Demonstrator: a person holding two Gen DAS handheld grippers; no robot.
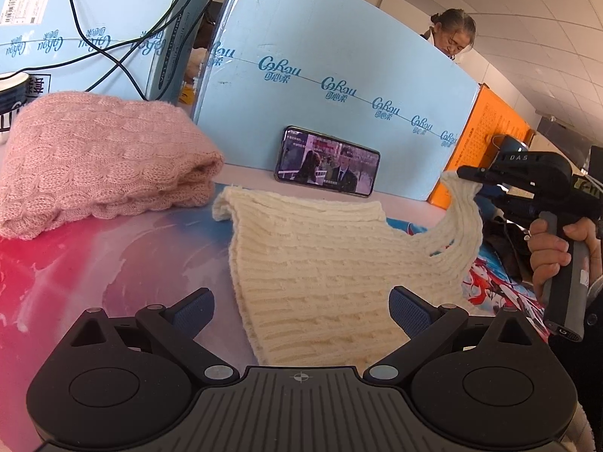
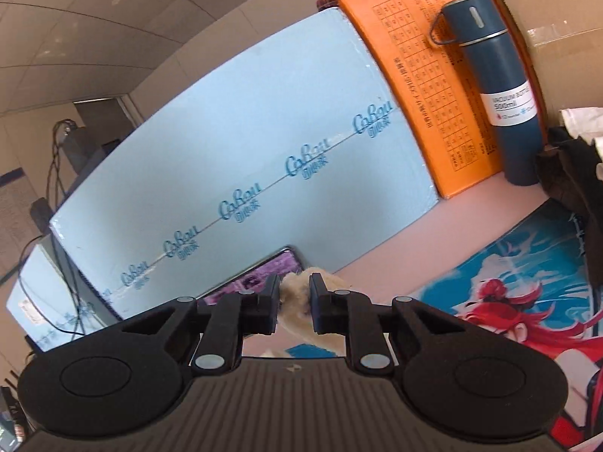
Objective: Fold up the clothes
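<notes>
The cream knit [image 1: 320, 263] lies on the mat [image 1: 94, 263], in front of the phone [image 1: 327, 161], with one corner pulled up off the surface. The right gripper [image 2: 294, 301] is clenched on that corner — cream yarn bulges between its pads, and the left wrist view shows the fabric rising to its tip beside the orange box [image 1: 486, 139].

The left gripper [image 1: 301, 310] hangs over the near edge of the knit with its jaws spread wide, grasping nothing.

The bite looks small, only the tip of the corner as far as the blurred right view lets me judge. If the right gripper pulls across toward the phone, the loose knit may stretch and slip free, or the whole piece may drag over the mat instead of folding, since nothing pins the near edge.

A wide sweep may also knock the phone flat — it only leans on the blue board [image 1: 339, 75] — or push into the folded pink knit [image 1: 98, 162] left of the phone.
</notes>
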